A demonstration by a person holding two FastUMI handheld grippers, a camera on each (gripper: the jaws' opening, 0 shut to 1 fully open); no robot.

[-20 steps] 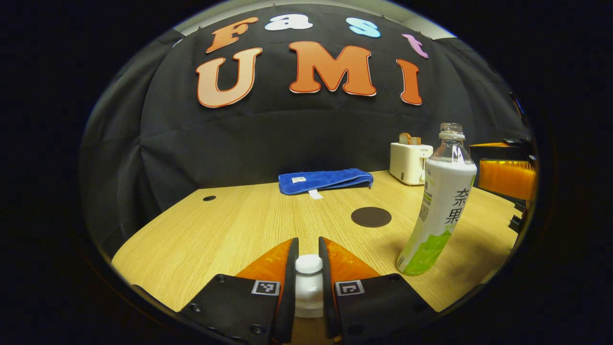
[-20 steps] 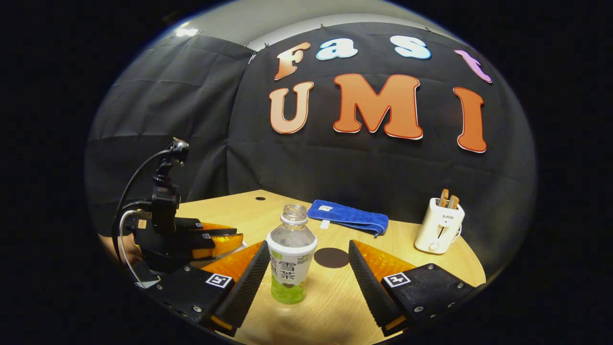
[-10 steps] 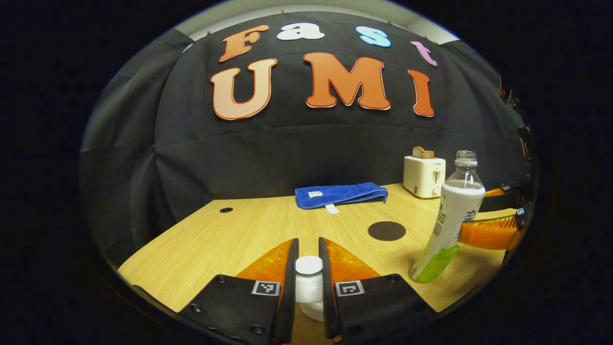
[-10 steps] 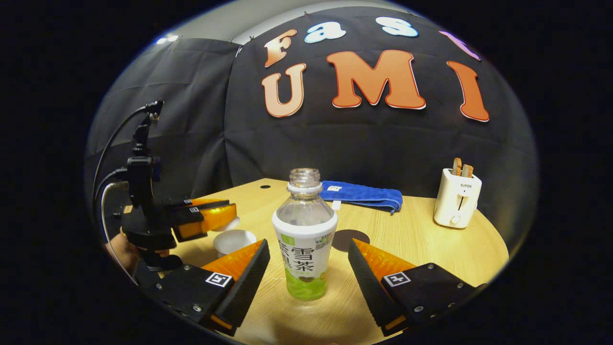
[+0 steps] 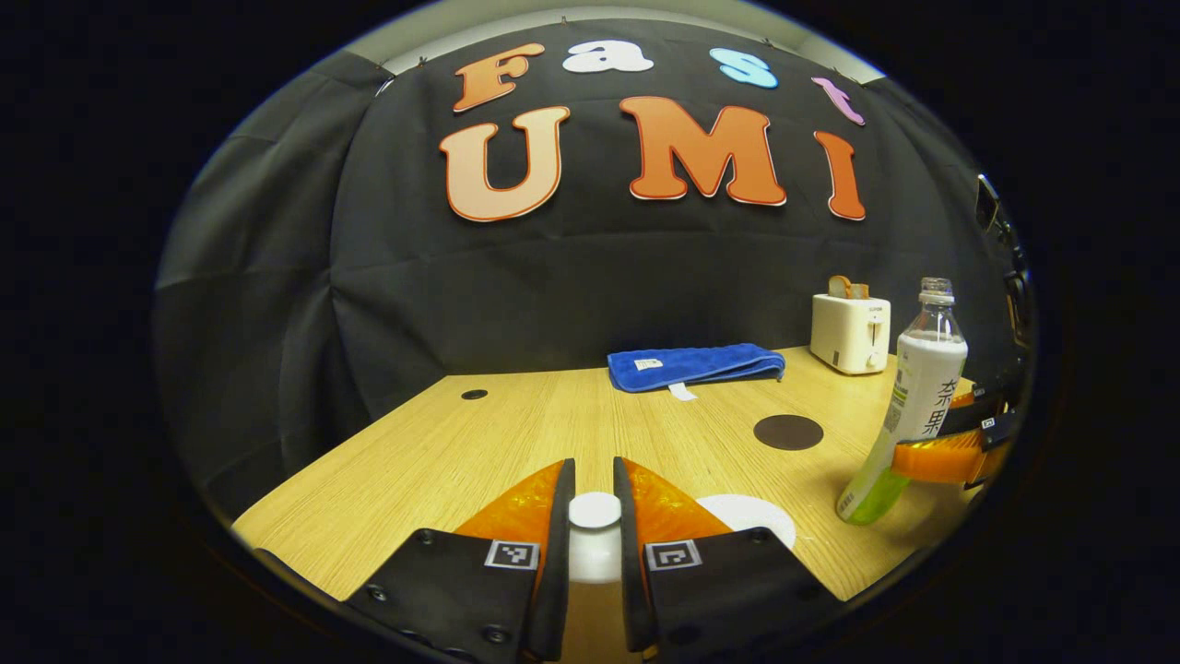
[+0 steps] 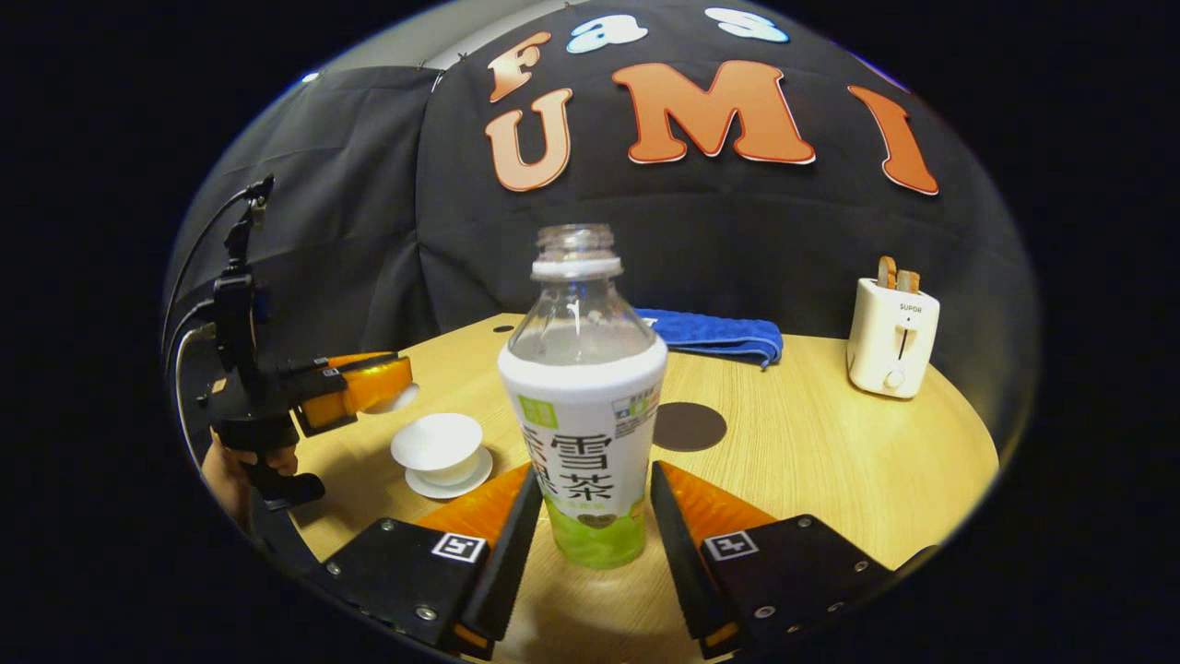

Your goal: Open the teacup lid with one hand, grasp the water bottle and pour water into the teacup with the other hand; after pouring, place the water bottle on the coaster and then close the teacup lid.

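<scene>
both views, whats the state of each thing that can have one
lid: off the cup, held between the left gripper's jaws
teacup: open, upright on its saucer
bottle: uncapped, upright on the table, between the right gripper's jaws
coaster: bare
towel: folded, flat
toaster: bread sticking out of the slots

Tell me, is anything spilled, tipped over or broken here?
Nothing stands out. The water bottle stands upright with no cap, between the right gripper fingers. The left gripper holds the teacup lid off the open teacup. No spill shows.
</scene>
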